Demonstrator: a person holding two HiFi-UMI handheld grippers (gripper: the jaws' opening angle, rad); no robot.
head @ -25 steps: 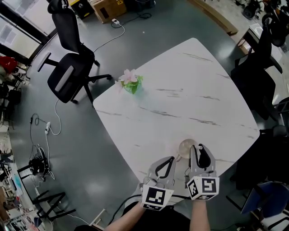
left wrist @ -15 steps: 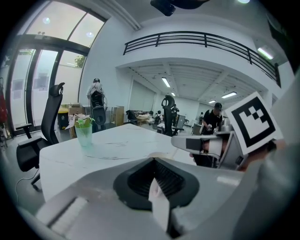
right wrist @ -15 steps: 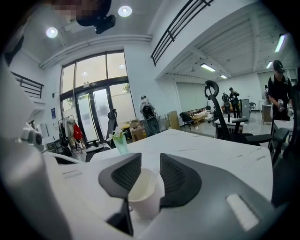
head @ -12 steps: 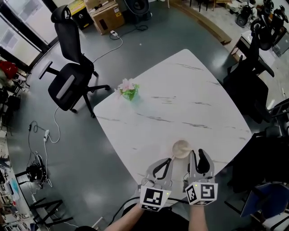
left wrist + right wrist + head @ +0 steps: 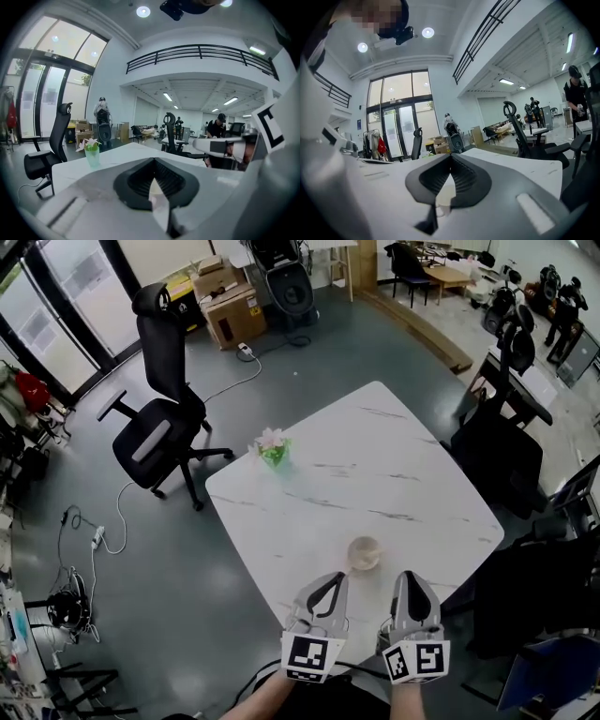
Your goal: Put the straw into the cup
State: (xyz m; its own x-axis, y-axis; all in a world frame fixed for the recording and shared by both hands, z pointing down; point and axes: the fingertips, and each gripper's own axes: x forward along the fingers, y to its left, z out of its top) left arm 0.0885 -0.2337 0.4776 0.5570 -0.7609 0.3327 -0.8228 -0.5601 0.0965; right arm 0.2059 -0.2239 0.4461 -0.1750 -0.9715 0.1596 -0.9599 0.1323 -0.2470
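1. The cup (image 5: pixel 364 553) stands upright on the white marble table (image 5: pixel 375 456), close to the corner nearest the person.
2. The straw is too small or hidden, so I can't pick it out in any view and can't say where it is.
3. The left gripper (image 5: pixel 337 576) hangs over that near corner, just short of the cup and not touching it. Its fingers (image 5: pixel 136 180) are clenched with the tips meeting, and I can't see anything pinched between them.
4. The right gripper (image 5: pixel 410 576) is right beside the left one, also near the cup but apart from it. Its fingers (image 5: pixel 431 180) are pressed together too, with nothing in them. In the right gripper view the cup peeks through the gap under the tips.
5. A little green vase of pink flowers (image 5: pixel 273 448) sits well away, near the table's left corner, and a black office chair (image 5: pixel 164 418) is on the floor beyond it.
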